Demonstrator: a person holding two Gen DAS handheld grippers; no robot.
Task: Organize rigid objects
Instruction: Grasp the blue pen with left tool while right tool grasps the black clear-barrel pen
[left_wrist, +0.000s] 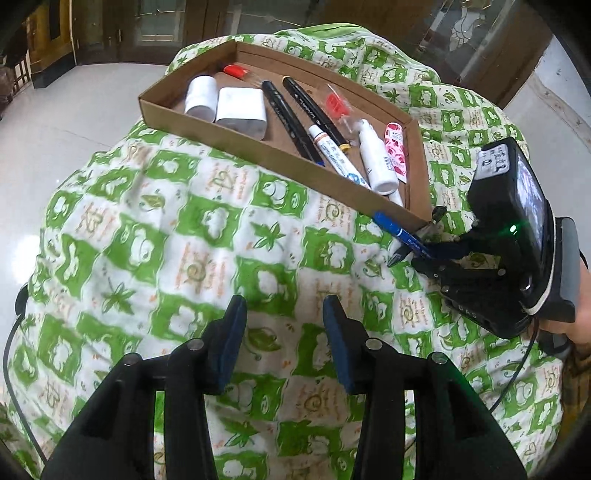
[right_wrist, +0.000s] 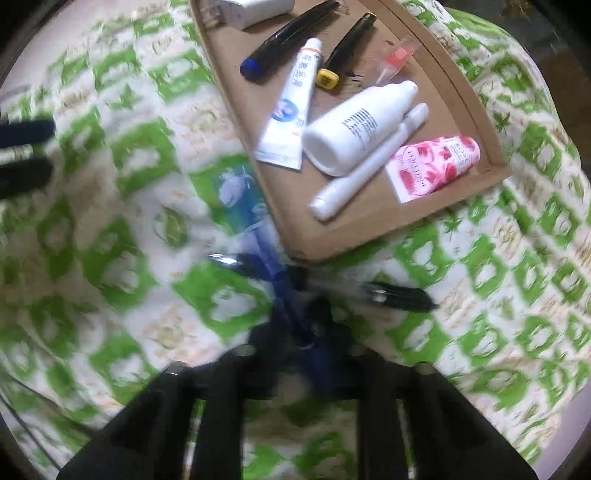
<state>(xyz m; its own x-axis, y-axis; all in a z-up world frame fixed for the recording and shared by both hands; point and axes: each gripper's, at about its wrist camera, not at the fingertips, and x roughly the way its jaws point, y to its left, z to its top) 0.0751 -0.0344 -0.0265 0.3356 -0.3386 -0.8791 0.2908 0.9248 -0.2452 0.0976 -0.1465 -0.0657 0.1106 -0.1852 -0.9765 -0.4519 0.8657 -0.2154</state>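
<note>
An open cardboard tray lies on a green-and-white cloth and holds markers, tubes, a white bottle and a white charger block. Just outside its near right corner, my right gripper is shut on a blue pen. The blurred right wrist view shows that blue pen running out from between the jaws of the right gripper toward the tray. A black pen lies crosswise beneath it on the cloth. My left gripper hovers open over bare cloth, with nothing between its blue pads.
The tray also carries two black markers, a white tube, a pink floral tube and a white roll. The cloth drapes over a rounded surface. White floor tiles lie beyond its left edge.
</note>
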